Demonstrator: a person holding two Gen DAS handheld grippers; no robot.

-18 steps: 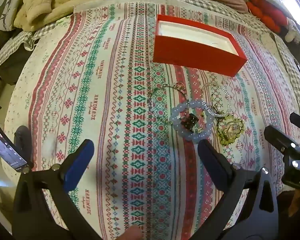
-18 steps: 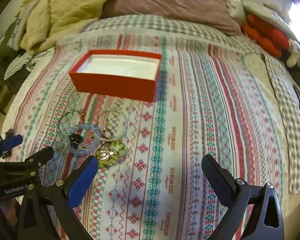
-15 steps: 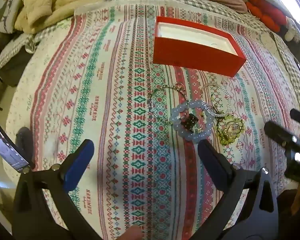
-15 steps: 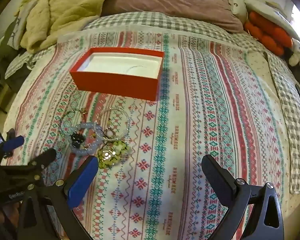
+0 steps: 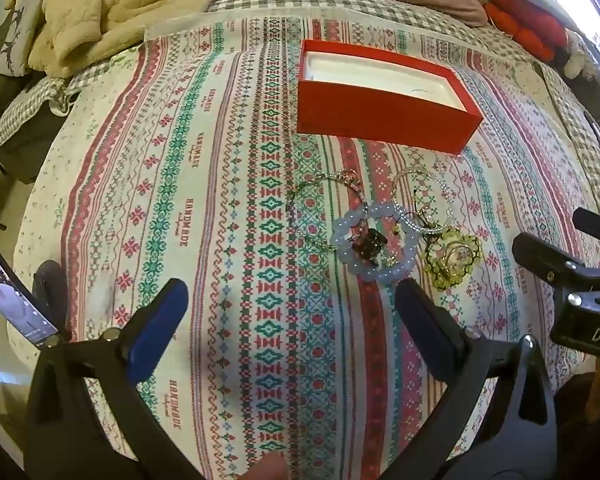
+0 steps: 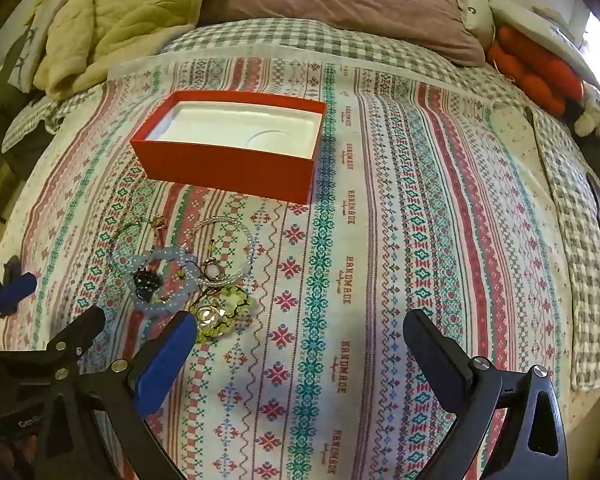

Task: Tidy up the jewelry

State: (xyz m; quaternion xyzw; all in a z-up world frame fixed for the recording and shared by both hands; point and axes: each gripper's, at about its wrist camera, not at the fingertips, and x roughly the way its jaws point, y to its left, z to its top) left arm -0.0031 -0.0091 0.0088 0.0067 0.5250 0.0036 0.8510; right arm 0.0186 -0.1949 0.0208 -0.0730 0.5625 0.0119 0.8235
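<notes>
Jewelry (image 5: 384, 232) lies in a small tangled heap on the patterned bedspread (image 5: 204, 208), just in front of the red box (image 5: 384, 120), in the left wrist view. The box is open and its white moulded insert looks bare, so by my reading nothing has been sorted yet and the whole job remains. The heap holds a pale blue bead bracelet (image 5: 374, 242) ringed around a dark small piece, two thin sparkly hoops behind it toward the box, and a yellow-green bracelet (image 5: 454, 258) on its right with something gold lying inside. The left claw (image 5: 288, 308) hovers over bare bedspread on the near side of the box, jaws wide apart and holding nothing.

From the right wrist view, the same heap sits in front of the red box (image 6: 228, 164) and slightly left of it, pieces overlapping and touching. The right claw (image 6: 296, 344) hangs nearer the camera than the box, jaws spread wide and empty, its blue pad just beside the yellow-green bracelet (image 6: 226, 312).
</notes>
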